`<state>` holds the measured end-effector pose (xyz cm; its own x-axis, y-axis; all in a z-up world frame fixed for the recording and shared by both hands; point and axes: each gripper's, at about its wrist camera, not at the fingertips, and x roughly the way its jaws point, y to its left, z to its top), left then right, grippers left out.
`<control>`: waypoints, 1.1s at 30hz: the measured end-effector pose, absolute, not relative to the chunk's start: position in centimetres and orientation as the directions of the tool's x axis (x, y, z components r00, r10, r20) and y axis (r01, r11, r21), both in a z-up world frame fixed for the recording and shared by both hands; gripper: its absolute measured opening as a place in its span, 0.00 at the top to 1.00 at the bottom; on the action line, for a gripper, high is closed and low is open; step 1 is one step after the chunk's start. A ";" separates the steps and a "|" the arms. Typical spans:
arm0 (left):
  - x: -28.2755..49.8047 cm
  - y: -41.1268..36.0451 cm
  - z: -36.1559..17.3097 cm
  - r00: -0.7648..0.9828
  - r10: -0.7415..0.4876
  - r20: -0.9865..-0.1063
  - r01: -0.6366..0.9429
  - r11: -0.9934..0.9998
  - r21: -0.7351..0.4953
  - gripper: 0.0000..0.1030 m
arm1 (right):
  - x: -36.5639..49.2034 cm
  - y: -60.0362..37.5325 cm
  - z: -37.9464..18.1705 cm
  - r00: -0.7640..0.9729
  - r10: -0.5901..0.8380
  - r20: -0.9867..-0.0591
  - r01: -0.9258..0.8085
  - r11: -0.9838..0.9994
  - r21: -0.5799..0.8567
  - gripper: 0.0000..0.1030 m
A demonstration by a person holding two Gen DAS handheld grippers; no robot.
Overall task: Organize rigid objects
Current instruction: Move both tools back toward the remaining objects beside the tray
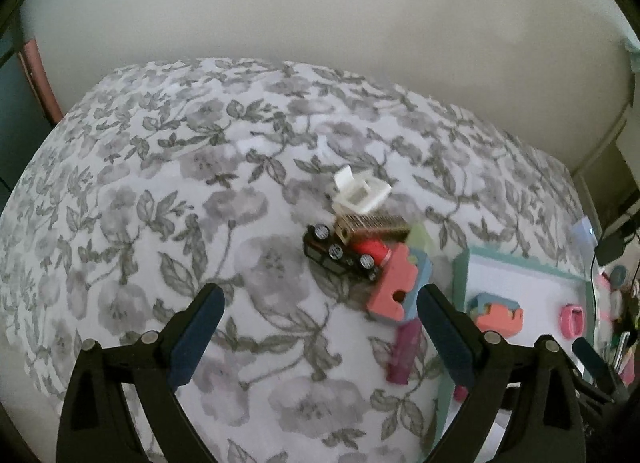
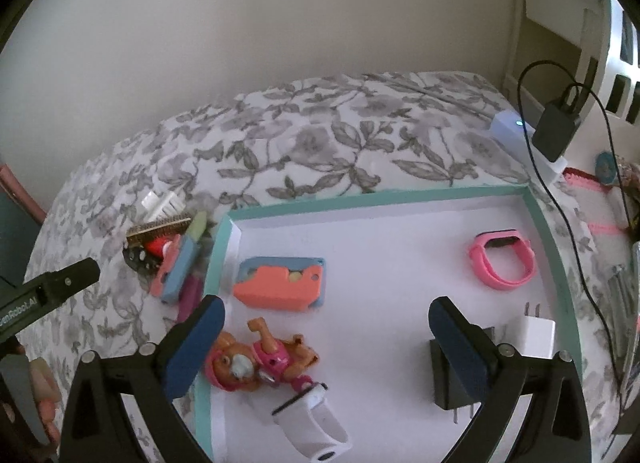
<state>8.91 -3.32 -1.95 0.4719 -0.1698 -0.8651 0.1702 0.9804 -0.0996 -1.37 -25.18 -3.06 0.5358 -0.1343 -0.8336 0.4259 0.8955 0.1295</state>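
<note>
While both grippers, left [image 1: 320,327] and right [image 2: 326,329], gaped wide and empty, "Robot.AI" lettering showed at left edge; toy dog [image 2: 260,363] lay lower centre in the tray [image 2: 376,199].

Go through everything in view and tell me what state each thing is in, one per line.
Left claw: open, empty.
Right claw: open, empty, over the tray.
Tray: partly filled.
Pink watch: in the tray, strap looped.
Toy dog: lying in the tray.
White charger: in the tray, unplugged.
Circuit board: outside the tray, on the bedspread.
</note>
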 end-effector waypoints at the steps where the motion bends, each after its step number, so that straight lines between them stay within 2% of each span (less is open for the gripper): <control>1: 9.2 -3.0 -1.9 0.472 -0.173 -0.864 0.165 0.981 -0.106 0.05 | -1.2 -25.1 -3.0 0.543 -0.122 -0.831 0.417 0.898 0.140 0.00; 5: 10.2 -2.1 -1.4 0.478 -0.188 -0.858 0.147 0.980 -0.133 0.05 | -0.2 -24.6 -1.9 0.584 -0.123 -0.802 0.389 0.910 0.144 0.00; 14: 13.0 -1.5 -1.3 0.501 -0.185 -0.846 0.126 0.982 -0.141 0.05 | 1.6 -23.5 3.1 0.737 -0.171 -0.654 0.350 0.924 0.153 0.00; 20: 15.5 -0.9 -2.9 0.459 -0.183 -0.869 0.081 0.983 -0.164 0.05 | 4.6 -22.8 2.8 0.727 -0.158 -0.669 0.314 0.942 0.120 0.00; 27: 17.9 -0.5 -3.2 0.437 -0.161 -0.885 0.063 0.987 -0.149 0.05 | 7.7 -22.3 2.1 0.737 -0.064 -0.672 0.246 0.952 0.179 0.00; 33: 19.7 -0.3 -4.3 0.397 -0.136 -0.908 0.029 0.990 -0.135 0.05 | 11.1 -21.0 0.1 0.676 -0.016 -0.737 0.211 0.962 0.173 0.00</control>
